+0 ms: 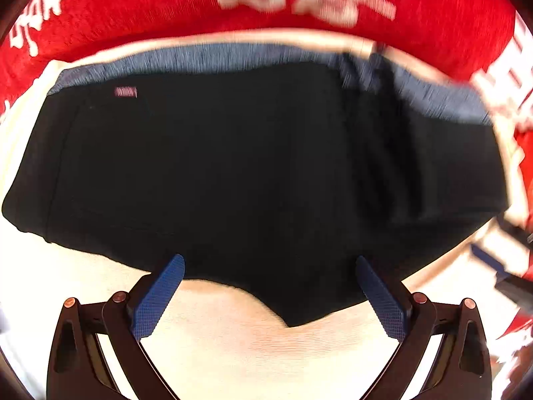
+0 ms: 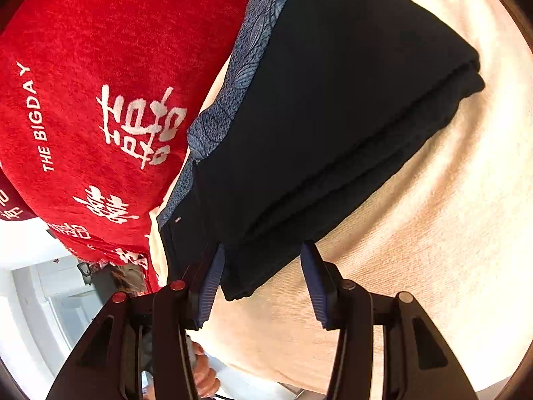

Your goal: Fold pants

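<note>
Cream cloth (image 2: 433, 250) covered the bed. Nearest, the left gripper (image 1: 269, 295) and right gripper (image 2: 263, 280) both had jaws spread apart, pinching nothing. Folded black pants (image 1: 250, 166) lay just beyond. Farther back sat a red blanket (image 2: 83, 83).

bg: cream cloth (image 2: 433, 233) | red blanket (image 2: 83, 66) w/ white print | white walls (image 2: 20, 250) far left

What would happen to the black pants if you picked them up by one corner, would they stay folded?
Probably not. The black pants look like soft cloth in loose stacked layers, so they would likely droop and unfold. Nothing looks breakable or apt to roll. The pile looks thick, so maybe a bit heavy for one corner.
</note>
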Motion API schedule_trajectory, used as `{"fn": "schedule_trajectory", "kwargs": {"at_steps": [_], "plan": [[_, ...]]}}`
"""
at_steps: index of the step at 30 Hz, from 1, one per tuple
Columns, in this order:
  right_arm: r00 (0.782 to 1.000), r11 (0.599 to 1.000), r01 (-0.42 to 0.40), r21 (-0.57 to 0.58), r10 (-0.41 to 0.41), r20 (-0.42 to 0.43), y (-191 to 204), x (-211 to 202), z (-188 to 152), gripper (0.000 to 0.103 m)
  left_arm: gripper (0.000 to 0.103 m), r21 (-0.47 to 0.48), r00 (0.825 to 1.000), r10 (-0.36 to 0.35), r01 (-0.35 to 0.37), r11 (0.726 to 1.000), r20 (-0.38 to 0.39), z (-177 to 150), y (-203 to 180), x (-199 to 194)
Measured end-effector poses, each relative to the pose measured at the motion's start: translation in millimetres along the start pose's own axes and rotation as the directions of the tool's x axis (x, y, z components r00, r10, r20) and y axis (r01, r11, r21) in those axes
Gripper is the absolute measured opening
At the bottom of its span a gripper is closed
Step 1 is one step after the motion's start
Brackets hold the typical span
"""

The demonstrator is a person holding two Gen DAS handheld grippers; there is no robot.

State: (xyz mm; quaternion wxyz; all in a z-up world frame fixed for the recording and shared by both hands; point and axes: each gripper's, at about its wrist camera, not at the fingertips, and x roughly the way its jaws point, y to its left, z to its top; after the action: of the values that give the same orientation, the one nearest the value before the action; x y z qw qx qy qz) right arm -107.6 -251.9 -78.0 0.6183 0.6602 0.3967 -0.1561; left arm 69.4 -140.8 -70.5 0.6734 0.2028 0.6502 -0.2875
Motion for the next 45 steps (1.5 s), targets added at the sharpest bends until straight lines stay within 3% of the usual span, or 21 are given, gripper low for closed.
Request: {"fn": "schedule_trajectory", "kwargs": {"at_steps": [4,7,12,13,14,15,17,22,29,34,38,43,45], "plan": [[1.0,1.0,0.013,0.001,-0.013,0.013,-2,-6,7,0.052,0.103,0.006,0.999,0.0,0.0,1.0,0.039,-10,2,-4],[0.999,1.0,0.028,0.01,-0.027,-0.031,-5,0,7,0.052,0.103,0.016,0.999,0.014,-0.015,1.0,0.044,-16,4,-7],[0.998,0.998,-0.006,0.055,0.01,-0.061,-8,22,2,0.051,0.103,-0.009,0.999,0.0,0.0,1.0,0.039,-22,12,-9],[0.999,0.999,0.002,0.047,0.0,-0.054,-5,28,3,0.041,0.103,-0.005,0.999,0.005,-0.005,1.0,0.042,-24,12,-10],[0.998,0.999,0.023,0.045,-0.021,-0.051,-5,30,4,0.02,0.103,-0.003,0.999,0.007,-0.007,1.0,0.044,-27,13,-12],[0.998,0.998,0.046,0.049,-0.043,-0.051,-7,32,4,0.011,0.103,-0.004,0.999,0.005,-0.005,1.0,0.043,-28,13,-13],[0.997,0.997,0.052,0.058,-0.049,-0.054,-14,31,0,0.007,0.103,-0.007,0.999,0.0,0.0,1.0,0.041,-30,14,-9],[0.991,0.993,0.114,0.034,-0.111,-0.074,-22,29,-7,0.007,0.103,-0.01,0.999,0.002,-0.001,1.0,0.051,-30,15,-4],[0.967,0.966,0.213,-0.145,-0.229,-0.108,0,24,-20,0.009,0.103,-0.012,0.999,-0.028,0.029,1.0,0.042,-39,25,-5],[0.959,0.92,0.241,-0.31,-0.275,-0.071,38,30,-26,0.011,0.103,-0.012,0.999,-0.035,0.035,0.999,0.033,-50,30,-6],[0.951,0.867,0.28,-0.413,-0.31,-0.006,72,37,-25,0.034,0.103,-0.027,0.998,-0.056,0.057,0.998,0.029,-62,38,-15],[0.933,0.787,0.333,-0.52,-0.354,0.062,102,47,-20,0.034,0.103,-0.093,0.997,-0.07,0.073,0.993,0.043,-74,62,-29],[0.937,0.778,0.324,-0.539,-0.343,0.067,111,51,-17,0.034,0.103,-0.132,0.996,-0.07,0.077,0.988,0.056,-76,77,-36]]}}
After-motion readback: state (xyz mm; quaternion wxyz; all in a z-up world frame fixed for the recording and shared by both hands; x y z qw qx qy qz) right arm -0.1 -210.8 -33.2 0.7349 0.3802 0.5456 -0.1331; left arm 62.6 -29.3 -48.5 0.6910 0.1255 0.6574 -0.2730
